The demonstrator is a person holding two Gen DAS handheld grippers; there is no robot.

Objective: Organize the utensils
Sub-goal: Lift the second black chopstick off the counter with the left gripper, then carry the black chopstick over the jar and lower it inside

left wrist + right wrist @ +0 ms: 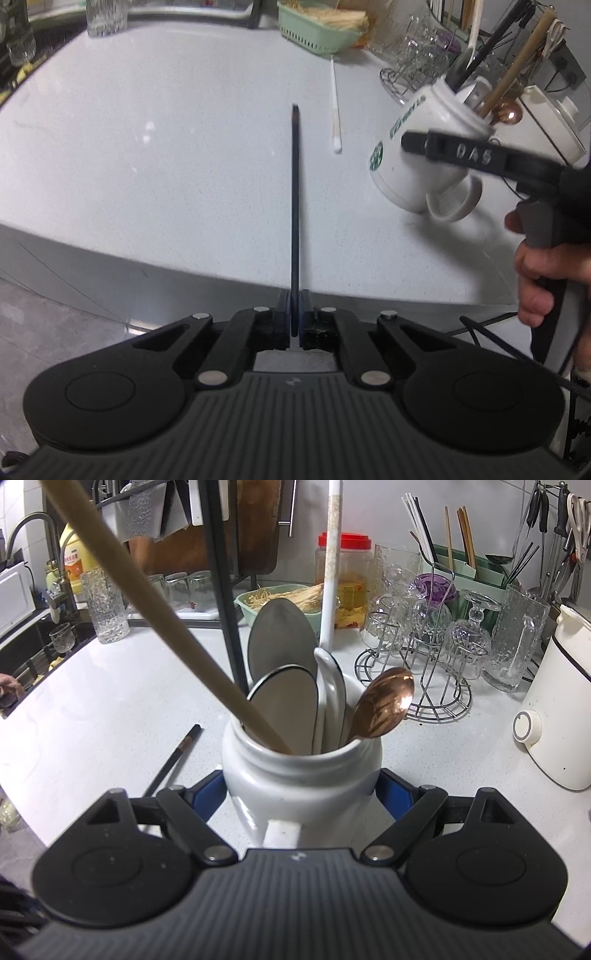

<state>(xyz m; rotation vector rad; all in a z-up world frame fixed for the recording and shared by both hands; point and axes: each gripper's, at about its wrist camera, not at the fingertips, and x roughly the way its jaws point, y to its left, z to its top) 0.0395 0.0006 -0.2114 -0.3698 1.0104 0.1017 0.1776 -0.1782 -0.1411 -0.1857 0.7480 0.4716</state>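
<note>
My left gripper is shut on a black chopstick that points straight ahead over the white counter. A white chopstick lies on the counter beyond it. To the right, my right gripper is shut on a white mug, which it holds tilted above the counter; the same mug shows in the left wrist view. In the mug stand a wooden handle, grey spoons, a white ladle and a copper spoon. The black chopstick shows left of the mug.
A wire rack of upturned glasses and a white kettle stand at the right. A green basket and a glass tumbler sit at the back, and a sink is at the left. The counter's front edge curves close by.
</note>
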